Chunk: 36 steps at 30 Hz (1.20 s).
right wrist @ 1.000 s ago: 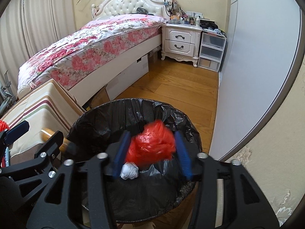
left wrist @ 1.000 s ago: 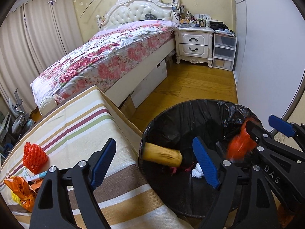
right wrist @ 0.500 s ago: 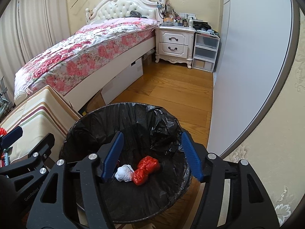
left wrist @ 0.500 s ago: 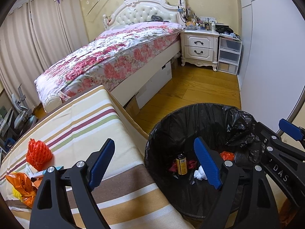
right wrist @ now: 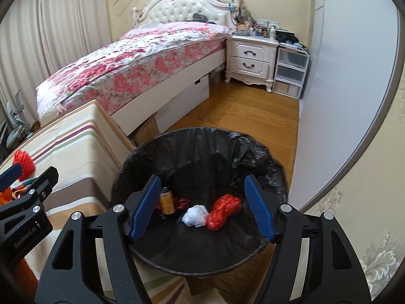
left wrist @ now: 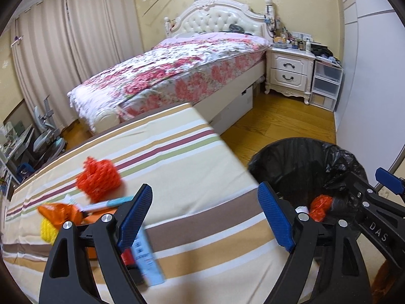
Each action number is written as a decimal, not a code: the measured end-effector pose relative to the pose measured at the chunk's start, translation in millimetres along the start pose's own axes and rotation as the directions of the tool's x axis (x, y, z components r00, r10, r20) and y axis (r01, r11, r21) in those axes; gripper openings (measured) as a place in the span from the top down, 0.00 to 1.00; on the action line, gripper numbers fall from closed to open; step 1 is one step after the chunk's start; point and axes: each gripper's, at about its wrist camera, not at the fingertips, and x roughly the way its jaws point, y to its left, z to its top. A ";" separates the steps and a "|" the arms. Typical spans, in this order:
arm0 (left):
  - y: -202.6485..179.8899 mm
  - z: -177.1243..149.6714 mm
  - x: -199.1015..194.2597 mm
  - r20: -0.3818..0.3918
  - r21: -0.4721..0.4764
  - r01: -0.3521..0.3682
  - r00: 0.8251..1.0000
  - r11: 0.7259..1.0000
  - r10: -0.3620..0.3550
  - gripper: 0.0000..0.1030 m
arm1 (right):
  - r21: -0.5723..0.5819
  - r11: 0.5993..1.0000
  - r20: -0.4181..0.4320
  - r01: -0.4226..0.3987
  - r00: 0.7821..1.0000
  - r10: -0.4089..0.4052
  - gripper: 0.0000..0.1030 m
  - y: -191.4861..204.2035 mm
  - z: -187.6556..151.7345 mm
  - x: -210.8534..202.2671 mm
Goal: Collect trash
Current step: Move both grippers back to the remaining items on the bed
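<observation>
My left gripper (left wrist: 205,210) is open and empty above the striped cloth table (left wrist: 192,157). Just past its left finger lie a red-orange net (left wrist: 98,179), an orange bag (left wrist: 58,210), a yellow lump (left wrist: 48,230), a blue pen (left wrist: 108,202) and a light blue box (left wrist: 148,258). My right gripper (right wrist: 202,195) hangs open and empty over the black-lined trash bin (right wrist: 177,136). On the bin's bottom lie a yellow can (right wrist: 167,200), a white paper wad (right wrist: 196,215) and a red bag (right wrist: 224,210).
The bin stands on the wooden floor (right wrist: 240,111) against the table's right end. A floral bed (left wrist: 182,71) and a white nightstand (left wrist: 288,71) are behind. A pale wardrobe wall (right wrist: 341,88) runs along the right.
The red bag left my right gripper and a can dropped too; both now lie in the bin. My left gripper swung left from the bin to over the table. The right jaws widened.
</observation>
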 end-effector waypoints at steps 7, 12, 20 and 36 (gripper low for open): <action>52.5 -25.0 -20.4 -0.007 -0.066 -0.069 0.998 0.995 0.068 0.20 | -0.076 0.994 -0.009 -0.081 0.997 0.080 0.35 49.5 -8.9 -13.9; 94.3 -44.4 -35.7 -0.018 -0.120 -0.125 0.992 0.985 0.123 0.20 | -0.144 0.981 -0.010 -0.133 0.991 0.133 0.35 87.3 -13.8 -25.6; 165.7 -78.4 -57.4 -0.047 -0.200 -0.247 0.969 0.948 0.242 0.20 | -0.249 0.945 -0.024 -0.214 0.976 0.215 0.35 147.9 -24.1 -44.5; 269.6 -136.7 -73.3 -0.163 -0.340 -0.413 0.911 0.845 0.380 0.20 | -0.416 0.838 -0.095 -0.352 0.934 0.345 0.35 257.8 -51.5 -68.4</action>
